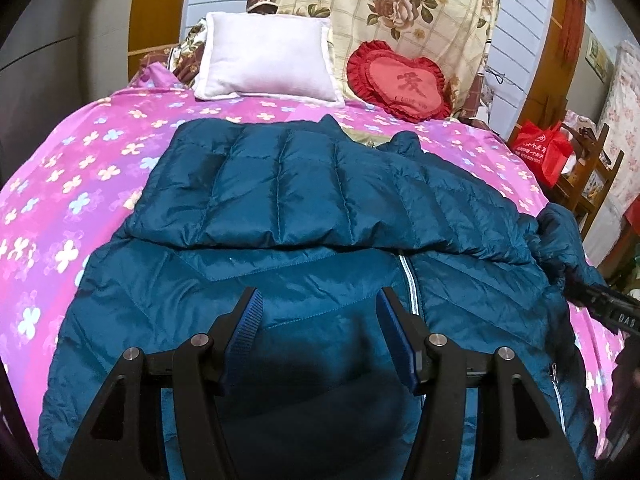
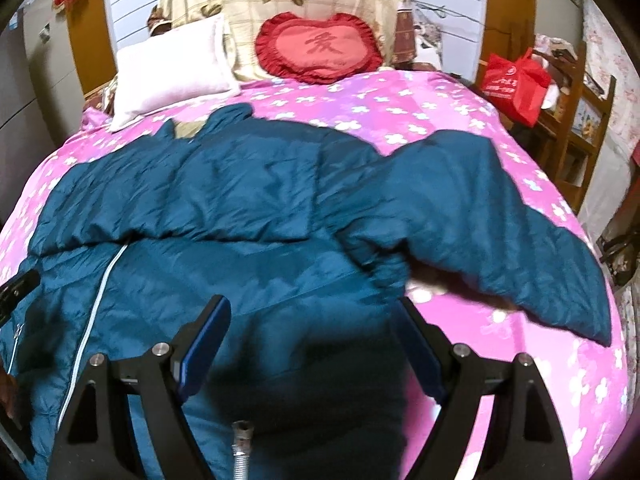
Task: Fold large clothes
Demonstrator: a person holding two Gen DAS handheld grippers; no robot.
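A teal quilted down jacket [image 1: 280, 200] lies flat on the pink flowered bedspread [image 1: 80, 168], zipper side up. One sleeve is folded across its chest. In the right wrist view the jacket [image 2: 224, 208] has its other sleeve [image 2: 500, 216] spread out to the right on the bedspread [image 2: 400, 112]. My left gripper [image 1: 318, 300] is open just above the jacket's lower front, left of the zipper [image 1: 410, 284]. My right gripper [image 2: 314, 312] is open above the jacket's right side by the armpit, holding nothing. It shows at the right edge of the left wrist view [image 1: 600, 304].
A white pillow [image 1: 268, 60] and a red heart cushion [image 1: 400, 80] lie at the head of the bed against a flowered quilt [image 1: 380, 8]. A red bag [image 2: 514, 84] sits on a wooden stand [image 2: 576, 128] to the bed's right.
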